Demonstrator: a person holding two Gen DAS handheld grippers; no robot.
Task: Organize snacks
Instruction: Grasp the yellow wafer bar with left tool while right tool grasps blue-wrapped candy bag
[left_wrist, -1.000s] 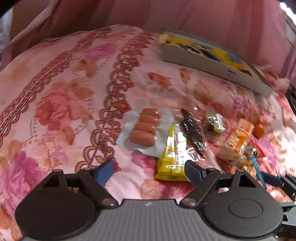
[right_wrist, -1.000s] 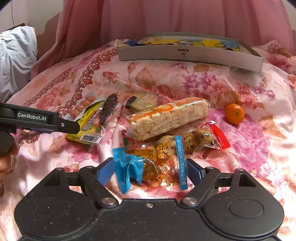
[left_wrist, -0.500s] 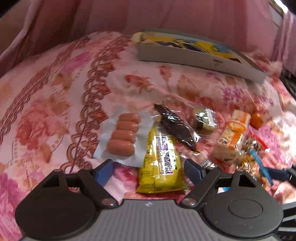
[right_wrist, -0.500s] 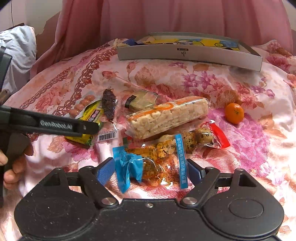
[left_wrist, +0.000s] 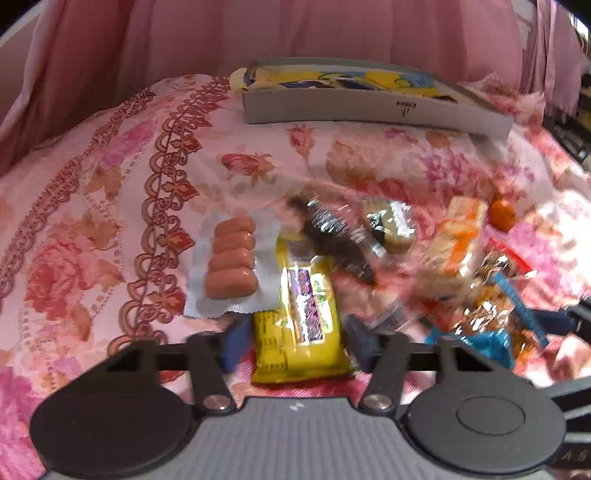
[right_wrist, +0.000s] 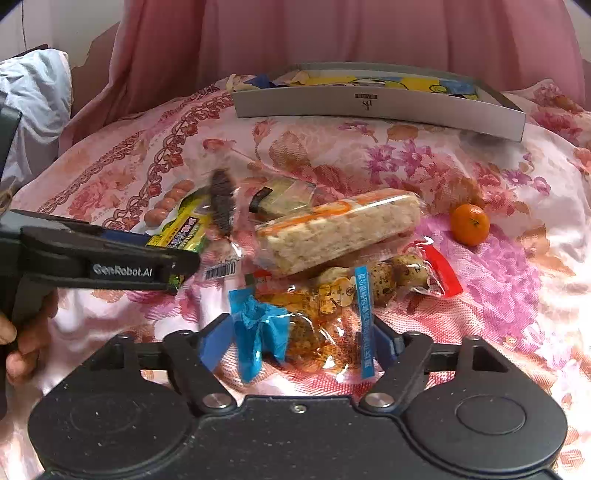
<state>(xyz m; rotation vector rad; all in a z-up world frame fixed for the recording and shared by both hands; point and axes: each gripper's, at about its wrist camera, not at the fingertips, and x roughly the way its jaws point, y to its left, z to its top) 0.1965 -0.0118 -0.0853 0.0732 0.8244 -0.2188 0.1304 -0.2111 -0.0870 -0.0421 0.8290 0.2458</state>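
The left gripper (left_wrist: 295, 341) has slid forward, open fingers straddling the yellow packet (left_wrist: 301, 314), apparently ready to grasp; the right gripper (right_wrist: 295, 341) hovers open over the blue-ended packet (right_wrist: 295, 332).

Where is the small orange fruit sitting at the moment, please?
In the right wrist view the orange fruit lies alone on the floral bedspread, just right of the long rice-cracker pack and above the red-edged quail-egg packet.

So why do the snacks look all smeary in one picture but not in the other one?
In the left wrist view the camera seems to be moving, so the snacks on the right, like the rice cracker bar, smear, while the sausages stay fairly clear. In the right wrist view the bar and orange look sharp; only the dark snack is blurry. Both views bend the gray box.
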